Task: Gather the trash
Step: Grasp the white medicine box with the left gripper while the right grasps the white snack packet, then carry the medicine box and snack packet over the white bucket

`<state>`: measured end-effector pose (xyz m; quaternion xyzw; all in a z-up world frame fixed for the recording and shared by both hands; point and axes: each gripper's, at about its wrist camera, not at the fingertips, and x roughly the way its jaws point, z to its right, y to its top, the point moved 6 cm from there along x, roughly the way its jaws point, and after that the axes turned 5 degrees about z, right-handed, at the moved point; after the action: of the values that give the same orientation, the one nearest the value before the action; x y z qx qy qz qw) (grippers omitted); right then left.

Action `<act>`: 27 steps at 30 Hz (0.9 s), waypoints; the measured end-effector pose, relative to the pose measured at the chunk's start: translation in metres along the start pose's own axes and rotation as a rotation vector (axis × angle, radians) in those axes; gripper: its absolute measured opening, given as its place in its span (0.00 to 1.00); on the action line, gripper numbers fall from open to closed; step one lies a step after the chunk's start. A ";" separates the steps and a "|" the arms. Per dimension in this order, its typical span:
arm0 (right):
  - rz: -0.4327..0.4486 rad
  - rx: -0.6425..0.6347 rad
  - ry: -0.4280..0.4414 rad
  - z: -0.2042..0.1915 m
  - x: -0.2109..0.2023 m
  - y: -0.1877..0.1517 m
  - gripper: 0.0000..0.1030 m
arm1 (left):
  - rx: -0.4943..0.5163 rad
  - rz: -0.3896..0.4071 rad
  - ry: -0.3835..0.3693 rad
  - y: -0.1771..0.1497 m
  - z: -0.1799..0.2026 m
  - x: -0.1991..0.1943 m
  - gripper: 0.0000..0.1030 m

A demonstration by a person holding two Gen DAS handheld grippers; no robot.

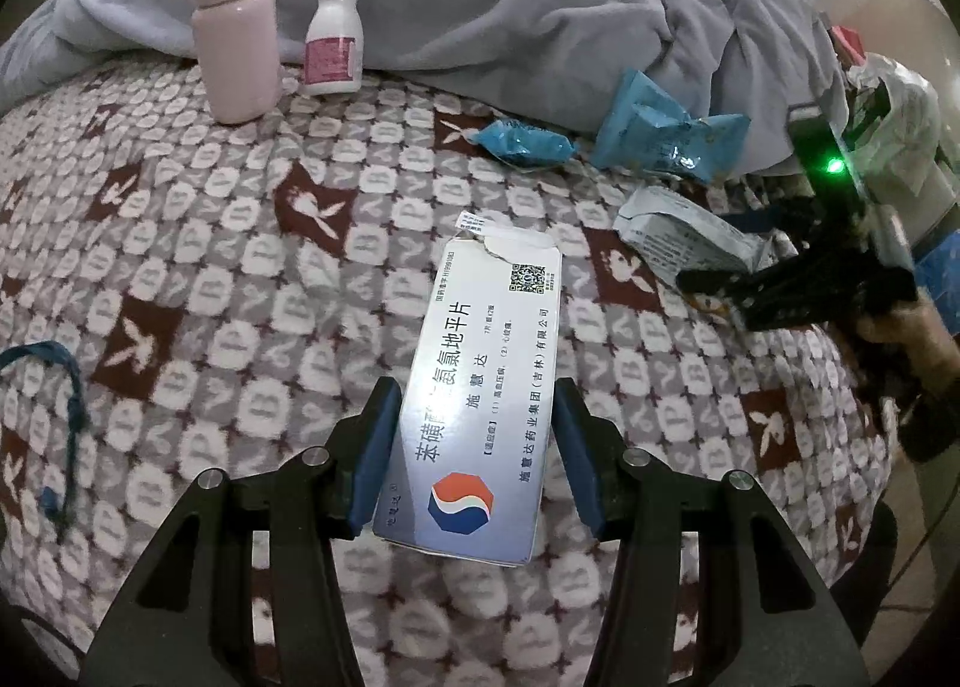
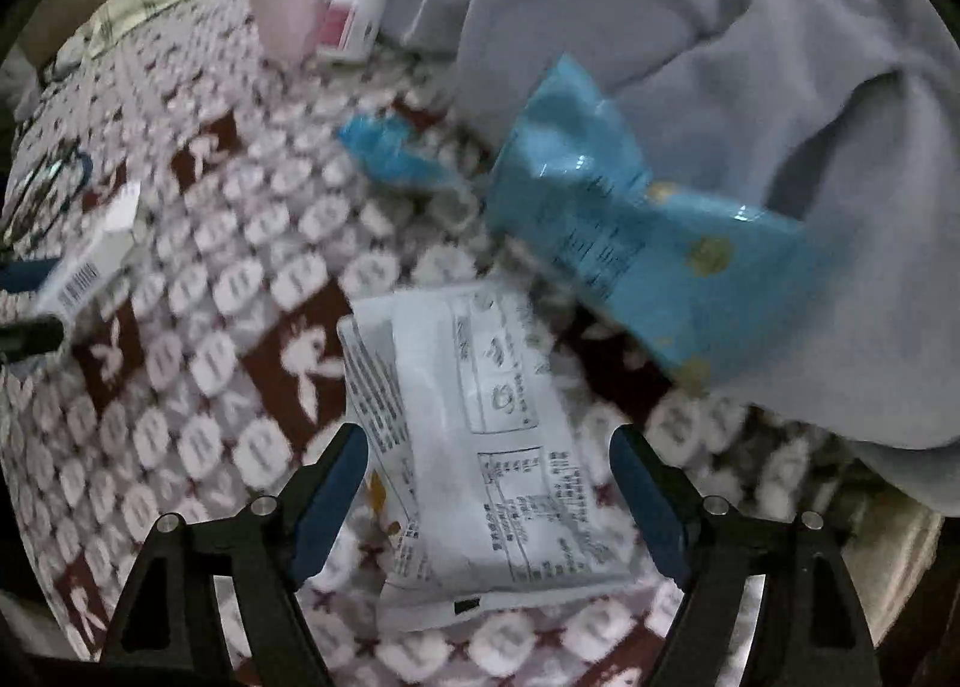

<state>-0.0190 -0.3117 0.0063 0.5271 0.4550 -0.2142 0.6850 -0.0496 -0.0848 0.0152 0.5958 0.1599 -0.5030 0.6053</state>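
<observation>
Left gripper [image 1: 474,447] clamped on flat white cardboard medicine box [image 1: 486,381], lifted over patterned bed blanket [image 1: 240,267]. Right gripper [image 2: 489,489] open wide around crinkled white plastic wrapper [image 2: 474,447], not pinched. Two blue foil wrappers [image 2: 606,225] waiting at one o'clock. Nothing visibly binned; early going.

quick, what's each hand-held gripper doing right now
Left hand-held gripper: closed on the medicine box.
Right hand-held gripper: open, the white wrapper between its fingers, not gripped.
</observation>
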 end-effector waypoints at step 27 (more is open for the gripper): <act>0.371 0.595 -0.040 0.014 -0.144 -0.143 0.51 | 0.116 0.082 -0.049 -0.001 0.135 -0.013 0.48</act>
<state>-0.1951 -0.4016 0.0537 0.7728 0.2557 -0.2197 0.5377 -0.1107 -0.1986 0.0573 0.6234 0.0911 -0.5005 0.5938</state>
